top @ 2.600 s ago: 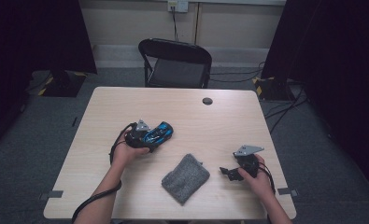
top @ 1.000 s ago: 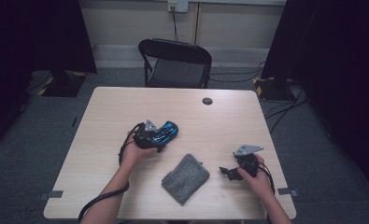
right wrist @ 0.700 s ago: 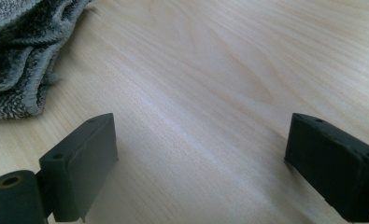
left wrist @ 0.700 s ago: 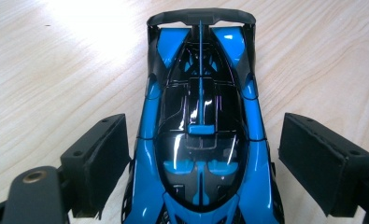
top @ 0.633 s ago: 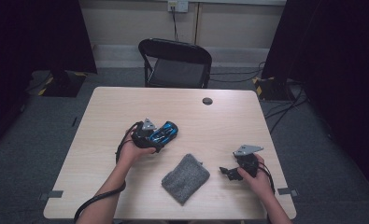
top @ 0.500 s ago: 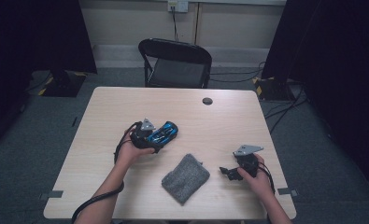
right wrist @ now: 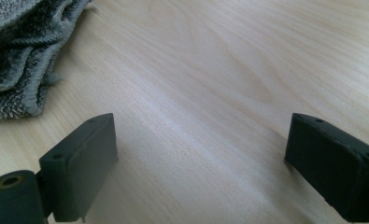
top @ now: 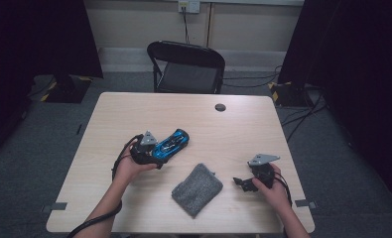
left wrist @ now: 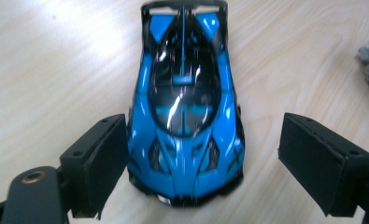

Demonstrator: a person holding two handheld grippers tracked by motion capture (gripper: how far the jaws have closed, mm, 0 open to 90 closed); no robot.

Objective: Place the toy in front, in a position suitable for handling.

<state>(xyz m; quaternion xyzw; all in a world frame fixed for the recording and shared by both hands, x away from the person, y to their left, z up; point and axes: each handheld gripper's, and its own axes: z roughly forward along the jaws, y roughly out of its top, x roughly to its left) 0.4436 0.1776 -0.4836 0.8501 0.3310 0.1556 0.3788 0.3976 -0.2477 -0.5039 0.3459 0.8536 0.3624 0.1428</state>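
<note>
Jaws of my left gripper [left wrist: 201,163] stand apart on either side of the blue toy car [left wrist: 184,107], which fills the middle of the left gripper view with one end close to the bottom edge and the other end at the top of the frame. One black pad seems to touch the car's side at lower left, though the blur there leaves me unsure; the other pad at lower right is plainly clear of it, with bare wood between. In the high view the blue toy car [top: 170,144] lies on the table [top: 263,124] left of centre, its far end aimed toward the upper right, and my left gripper [top: 151,152] sits just behind its near end, my left hand [top: 130,166] wrapped around it. My right gripper [top: 243,182] rests low at the right of that frame, held in my right hand [top: 273,186], well apart from the car. Its jaws are spread wide in the right gripper view [right wrist: 201,172], with nothing but pale wood grain between them. A grey knitted cloth [top: 197,188] lies between my two hands near the table's bottom edge, and its rumpled edge [right wrist: 18,56] shows at the upper left of the right gripper view. A small dark disc [top: 220,107] sits near the table's far edge, and a black folding chair [top: 187,67] stands beyond it.
</note>
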